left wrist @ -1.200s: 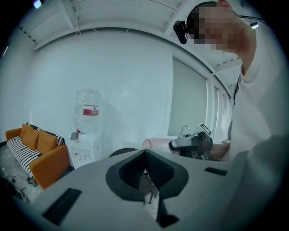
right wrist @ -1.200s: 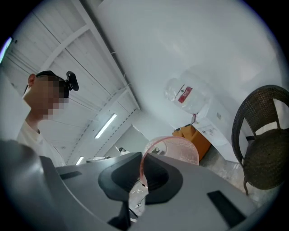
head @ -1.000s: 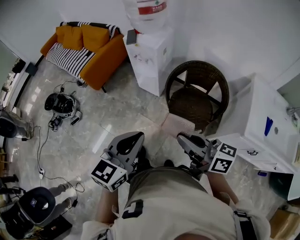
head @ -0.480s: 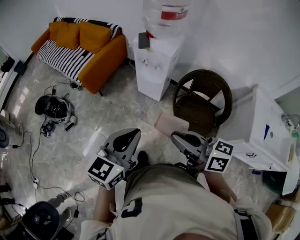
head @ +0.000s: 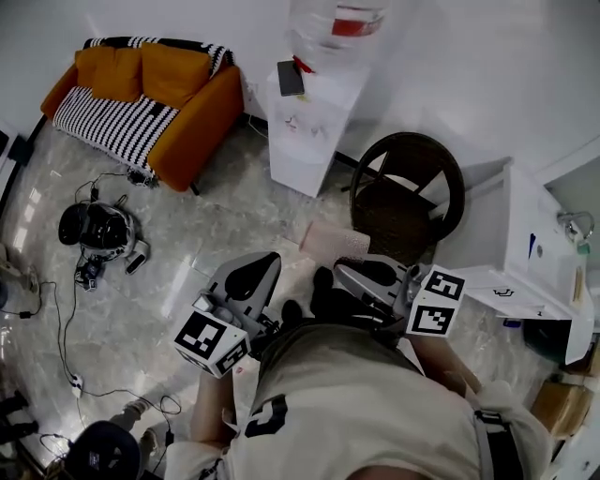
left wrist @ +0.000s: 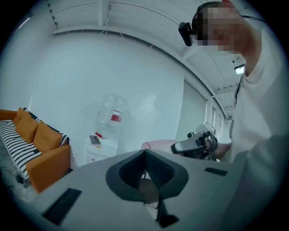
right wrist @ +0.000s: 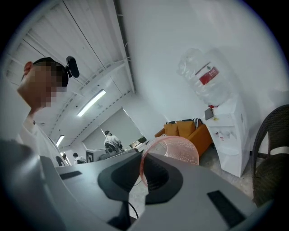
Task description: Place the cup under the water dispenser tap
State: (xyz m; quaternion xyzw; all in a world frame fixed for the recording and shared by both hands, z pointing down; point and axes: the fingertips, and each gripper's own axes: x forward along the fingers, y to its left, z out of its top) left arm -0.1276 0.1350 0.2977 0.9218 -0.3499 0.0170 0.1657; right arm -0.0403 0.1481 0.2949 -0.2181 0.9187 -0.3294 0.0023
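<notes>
The water dispenser (head: 305, 127) is a white cabinet against the far wall, with a clear bottle (head: 333, 23) on top. In the right gripper view the dispenser (right wrist: 228, 131) stands ahead to the right. My right gripper (head: 352, 272) is shut on the rim of a pink translucent cup (right wrist: 174, 153); the cup (head: 330, 242) sticks out ahead of the jaws, tipped on its side. My left gripper (head: 265, 269) is held level beside it, shut with nothing in it. From the left gripper view, the dispenser (left wrist: 101, 151) lies ahead and the cup (left wrist: 156, 145) to the right.
A dark wicker chair (head: 408, 192) stands right of the dispenser, close ahead of my right gripper. A white cabinet (head: 525, 244) is further right. An orange sofa (head: 150, 94) sits at the left wall. A small robot (head: 98, 230) and cables lie on the floor at left.
Both grippers have travelled forward with the person toward the dispenser and chair. The cup has stayed in the right gripper. The sofa and floor robot have slid left in the head view.
</notes>
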